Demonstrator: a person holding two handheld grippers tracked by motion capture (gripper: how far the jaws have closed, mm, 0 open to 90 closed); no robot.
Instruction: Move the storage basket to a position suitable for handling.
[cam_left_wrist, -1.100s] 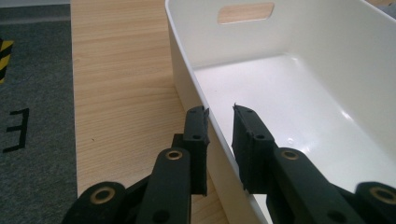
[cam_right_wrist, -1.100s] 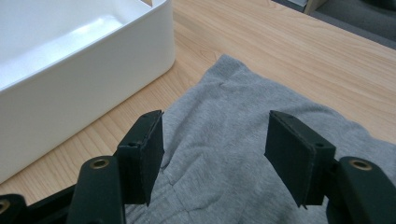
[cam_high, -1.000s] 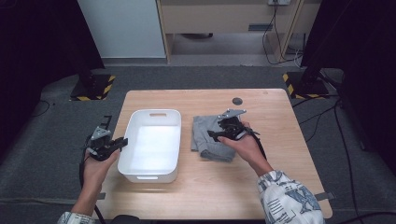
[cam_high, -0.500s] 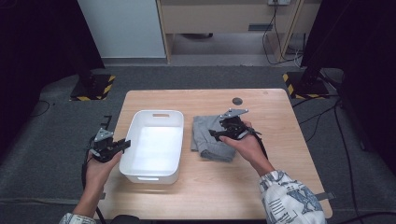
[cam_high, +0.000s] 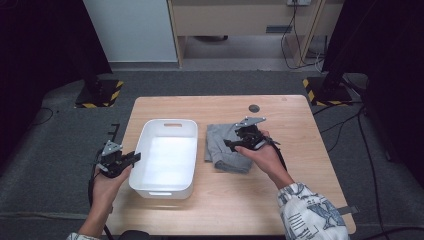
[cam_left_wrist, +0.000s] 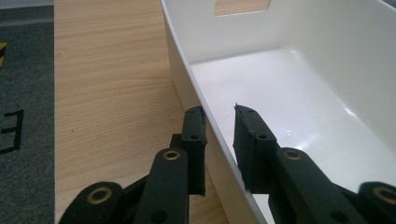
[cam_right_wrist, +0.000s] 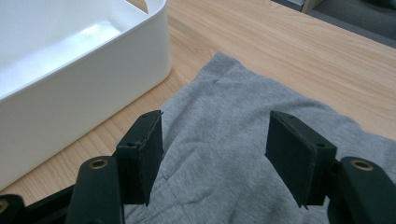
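The left gripper (cam_left_wrist: 219, 126) is clamped on the bin's (cam_high: 170, 127) left wall, likely to steady it, while the right gripper (cam_right_wrist: 215, 140) hangs, jaws apart, over the folded grey cloth (cam_high: 222, 150) just right of it.

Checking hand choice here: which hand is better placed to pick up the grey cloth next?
Probably the right. The right tongs hang open directly over the grey cloth, while the left tongs straddle the white bin's wall, across the bin from it.

White bin (cam_high: 167, 160) blocks table's (cam_high: 300, 125) left; right side & front free.
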